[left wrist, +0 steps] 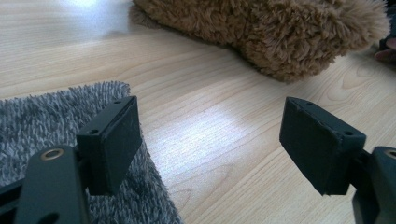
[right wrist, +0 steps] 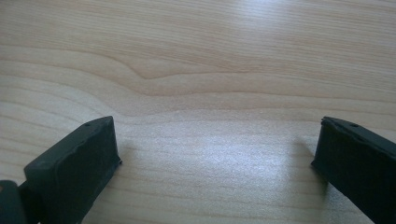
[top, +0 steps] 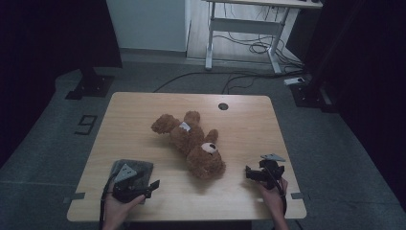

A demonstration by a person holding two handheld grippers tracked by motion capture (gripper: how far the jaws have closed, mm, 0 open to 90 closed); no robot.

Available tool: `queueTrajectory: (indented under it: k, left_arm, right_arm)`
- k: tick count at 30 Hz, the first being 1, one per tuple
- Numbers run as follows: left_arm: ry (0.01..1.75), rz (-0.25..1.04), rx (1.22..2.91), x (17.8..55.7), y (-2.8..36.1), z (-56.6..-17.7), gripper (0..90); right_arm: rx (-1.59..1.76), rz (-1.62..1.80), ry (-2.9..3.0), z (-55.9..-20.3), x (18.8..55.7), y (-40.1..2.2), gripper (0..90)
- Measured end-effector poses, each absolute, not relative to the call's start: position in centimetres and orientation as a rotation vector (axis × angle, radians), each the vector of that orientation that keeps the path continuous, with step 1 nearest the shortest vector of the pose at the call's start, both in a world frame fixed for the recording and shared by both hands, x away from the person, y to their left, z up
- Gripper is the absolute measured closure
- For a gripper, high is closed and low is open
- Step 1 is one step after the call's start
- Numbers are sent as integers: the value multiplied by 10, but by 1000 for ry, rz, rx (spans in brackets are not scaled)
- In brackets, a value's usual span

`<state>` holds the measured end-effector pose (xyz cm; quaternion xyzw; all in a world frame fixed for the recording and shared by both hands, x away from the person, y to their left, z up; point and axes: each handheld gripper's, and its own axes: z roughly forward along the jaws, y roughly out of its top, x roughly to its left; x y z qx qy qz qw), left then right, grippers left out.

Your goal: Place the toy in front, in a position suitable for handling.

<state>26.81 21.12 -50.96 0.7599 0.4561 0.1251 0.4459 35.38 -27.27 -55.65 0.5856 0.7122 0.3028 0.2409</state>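
Note:
A brown teddy bear (top: 194,143) lies on its back in the middle of the wooden table (top: 139,115), head toward the front. A grey fluffy cloth (top: 141,167) lies at the front left. My left gripper (top: 152,187) rests over that cloth, open, pointing right toward the bear's head. In the left gripper view the cloth (left wrist: 42,116) lies under the left jaw and the bear (left wrist: 261,32) is ahead, with bare wood between the jaws. My right gripper (top: 249,173) sits at the front right, open, pointing left. The right gripper view has bare table (right wrist: 201,79) between the wide jaws.
A round cable hole (top: 223,106) is at the table's far edge. Beyond the table stand a white desk frame (top: 249,28) and floor cables (top: 253,48). Dark stands flank the table. A hand (top: 115,211) holds each gripper at the front edge.

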Motion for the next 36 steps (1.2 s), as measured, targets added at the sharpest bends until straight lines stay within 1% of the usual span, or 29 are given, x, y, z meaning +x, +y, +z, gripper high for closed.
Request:
queueTrajectory:
  k: [7, 8, 9, 10, 11, 15, 16, 21, 25, 31, 36]
  left_arm:
    - [1123, 311, 1891, 269, 207, -511, 208]
    - [1121, 312, 1893, 268, 206, -510, 208]
    - [1120, 314, 1893, 268, 206, -510, 208]
    - [1121, 317, 1891, 268, 205, -509, 208]
    - [1122, 320, 1888, 269, 205, -508, 208]
    - [1120, 335, 1886, 271, 201, -506, 210]
    - [1120, 340, 1887, 272, 199, -506, 211]
    - [1133, 375, 1880, 284, 191, -501, 210]
    - [1120, 406, 1884, 300, 177, -493, 209]
    - [1097, 421, 1874, 336, 154, -474, 209]
    - [1086, 401, 1864, 353, 144, -467, 208]
  right_arm:
    - [1573, 842, 1979, -557, 355, -275, 3]
    - [1577, 845, 1970, -556, 354, -276, 38]
    - [1582, 850, 1953, -555, 354, -276, 106]
    - [1585, 859, 1940, -554, 354, -277, 153]
    - [1588, 891, 1938, -553, 354, -278, 140]
    - [1568, 955, 1976, -548, 355, -274, 141]
    - [1527, 1013, 1999, -542, 355, -270, 140]
    - [1461, 1094, 2022, -531, 356, -260, 141]
    - [1388, 1234, 2061, -518, 360, -243, 141]
    - [1289, 1308, 2113, -504, 356, -222, 140]
    - [1272, 1357, 2137, -502, 350, -217, 140]
